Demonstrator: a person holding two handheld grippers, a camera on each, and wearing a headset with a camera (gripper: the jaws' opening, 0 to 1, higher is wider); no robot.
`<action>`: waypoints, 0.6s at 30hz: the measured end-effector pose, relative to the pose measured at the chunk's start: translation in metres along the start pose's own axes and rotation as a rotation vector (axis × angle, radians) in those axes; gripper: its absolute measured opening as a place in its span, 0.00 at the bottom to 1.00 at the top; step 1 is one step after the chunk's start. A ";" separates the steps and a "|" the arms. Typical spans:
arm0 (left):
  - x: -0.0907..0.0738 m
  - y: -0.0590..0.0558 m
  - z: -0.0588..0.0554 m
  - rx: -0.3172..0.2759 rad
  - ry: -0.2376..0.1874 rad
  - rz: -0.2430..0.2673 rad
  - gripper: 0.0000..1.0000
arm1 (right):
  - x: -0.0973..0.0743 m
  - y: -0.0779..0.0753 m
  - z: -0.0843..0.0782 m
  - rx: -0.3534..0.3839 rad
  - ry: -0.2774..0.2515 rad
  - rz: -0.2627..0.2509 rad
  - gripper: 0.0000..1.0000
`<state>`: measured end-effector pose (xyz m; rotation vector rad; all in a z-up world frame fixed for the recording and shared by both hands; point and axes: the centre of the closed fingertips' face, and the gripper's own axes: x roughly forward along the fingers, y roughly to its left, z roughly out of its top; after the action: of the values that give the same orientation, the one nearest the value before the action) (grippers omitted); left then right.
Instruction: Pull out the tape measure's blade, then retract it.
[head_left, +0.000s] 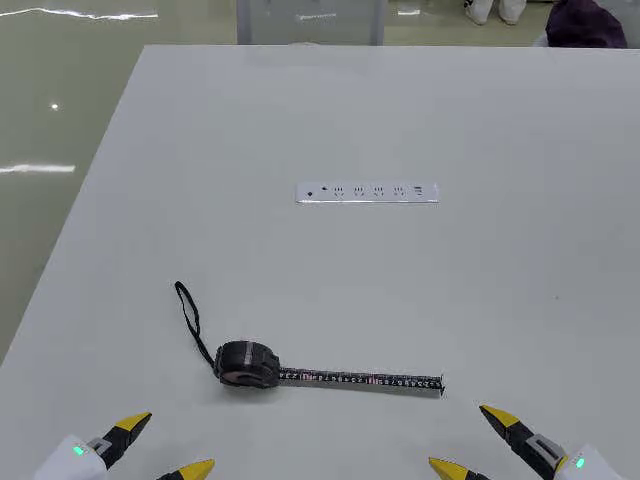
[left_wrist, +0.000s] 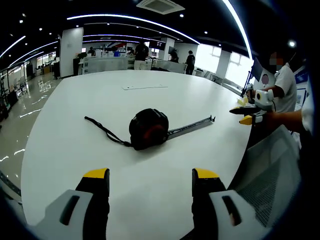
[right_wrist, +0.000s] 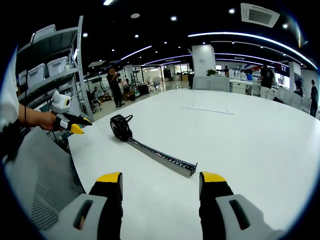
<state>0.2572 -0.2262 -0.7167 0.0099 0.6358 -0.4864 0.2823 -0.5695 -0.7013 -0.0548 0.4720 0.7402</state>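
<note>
A black tape measure (head_left: 247, 363) lies on the white table (head_left: 400, 290), its blade (head_left: 360, 379) pulled out to the right and its black wrist strap (head_left: 190, 318) trailing to the upper left. My left gripper (head_left: 158, 446) stands open near the table's front edge, below and left of the case (left_wrist: 148, 128). On the other side, the right gripper (head_left: 476, 441) is open too, just below the blade's hooked end (right_wrist: 189, 168). Neither gripper touches the tape; from the right gripper view the case (right_wrist: 120, 127) lies at the far end of the blade.
A white power strip (head_left: 367, 192) lies flat mid-table, well beyond the tape. The table's left edge (head_left: 70, 230) drops to a glossy floor. Storage shelves (right_wrist: 55, 65) and several people stand in the room behind.
</note>
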 end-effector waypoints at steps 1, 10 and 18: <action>0.000 -0.001 0.000 0.001 0.000 -0.002 0.65 | 0.000 0.000 0.001 0.001 0.000 0.000 0.62; 0.005 -0.002 0.001 -0.005 0.010 0.006 0.66 | 0.002 -0.001 0.001 0.002 0.000 0.001 0.61; 0.013 -0.006 0.005 -0.018 0.032 0.025 0.67 | 0.008 0.002 0.002 0.007 -0.002 0.018 0.61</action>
<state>0.2665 -0.2381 -0.7198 0.0089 0.6709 -0.4575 0.2864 -0.5627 -0.7028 -0.0433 0.4732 0.7558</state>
